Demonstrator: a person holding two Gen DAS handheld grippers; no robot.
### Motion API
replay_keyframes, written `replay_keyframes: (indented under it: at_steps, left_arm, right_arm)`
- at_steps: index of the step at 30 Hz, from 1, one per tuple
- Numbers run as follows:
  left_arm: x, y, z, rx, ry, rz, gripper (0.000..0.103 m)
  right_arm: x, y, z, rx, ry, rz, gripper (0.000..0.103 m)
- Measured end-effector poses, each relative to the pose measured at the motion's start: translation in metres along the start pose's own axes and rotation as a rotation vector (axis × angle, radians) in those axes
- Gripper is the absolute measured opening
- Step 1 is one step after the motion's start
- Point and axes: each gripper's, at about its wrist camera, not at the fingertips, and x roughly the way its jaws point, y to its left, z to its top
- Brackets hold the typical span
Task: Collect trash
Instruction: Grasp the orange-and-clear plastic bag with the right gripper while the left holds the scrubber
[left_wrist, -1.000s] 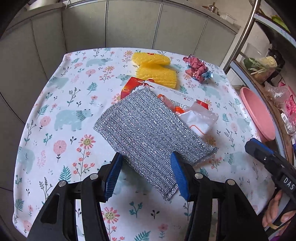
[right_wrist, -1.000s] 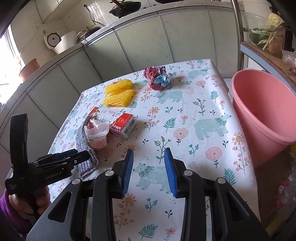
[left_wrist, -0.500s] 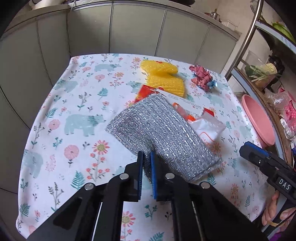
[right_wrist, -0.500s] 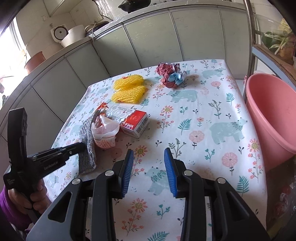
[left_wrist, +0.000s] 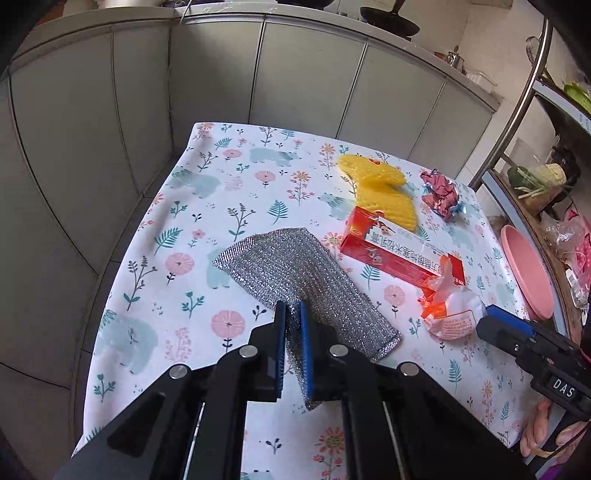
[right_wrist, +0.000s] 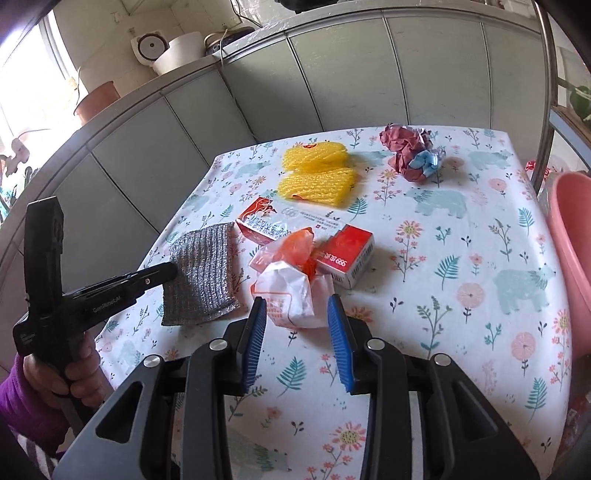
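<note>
My left gripper (left_wrist: 291, 306) is shut on the near edge of a silver mesh cloth (left_wrist: 295, 273), which droops from the pads onto the flowered tablecloth (left_wrist: 207, 206). In the right wrist view the same left gripper (right_wrist: 170, 269) pinches the cloth (right_wrist: 205, 273) at the table's left side. My right gripper (right_wrist: 297, 301) is open, and a crumpled white and orange plastic wrapper (right_wrist: 288, 288) lies just beyond its fingertips, not touched. A red box (right_wrist: 343, 258) lies behind the wrapper. Farther back are yellow foam nets (right_wrist: 317, 173) and a crumpled dark red wrapper (right_wrist: 410, 155).
A pink basin (right_wrist: 572, 236) stands off the table's right edge beside a metal rack post (right_wrist: 546, 92). Grey cabinet fronts (left_wrist: 303, 74) run behind the table. A hand in a purple sleeve (right_wrist: 33, 398) holds the left gripper's handle.
The left gripper's jaws closed on the silver cloth and pulled it left, off the red box and wrapper. The right gripper moved left toward the plastic wrapper, jaws unchanged.
</note>
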Motion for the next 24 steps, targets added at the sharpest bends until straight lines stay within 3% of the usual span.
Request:
replay_keyframes:
  at_steps: [10, 12, 17, 24]
  left_arm:
    - [-0.007, 0.015, 0.003, -0.018, -0.021, -0.017, 0.007]
    - [-0.01, 0.016, 0.005, -0.023, -0.028, -0.02, 0.007]
    - [-0.015, 0.017, 0.006, -0.02, -0.04, -0.023, 0.007]
    - [-0.027, 0.01, 0.008, 0.0, -0.069, -0.035, 0.007]
  right_arm:
    - [0.013, 0.012, 0.002, -0.055, 0.011, -0.044, 0.035]
    - [0.013, 0.015, 0.001, -0.064, 0.012, -0.034, 0.021]
    - [0.008, 0.022, -0.002, -0.091, 0.007, -0.014, 0.007]
    - [-0.01, 0.026, -0.003, -0.094, -0.041, 0.0, 0.004]
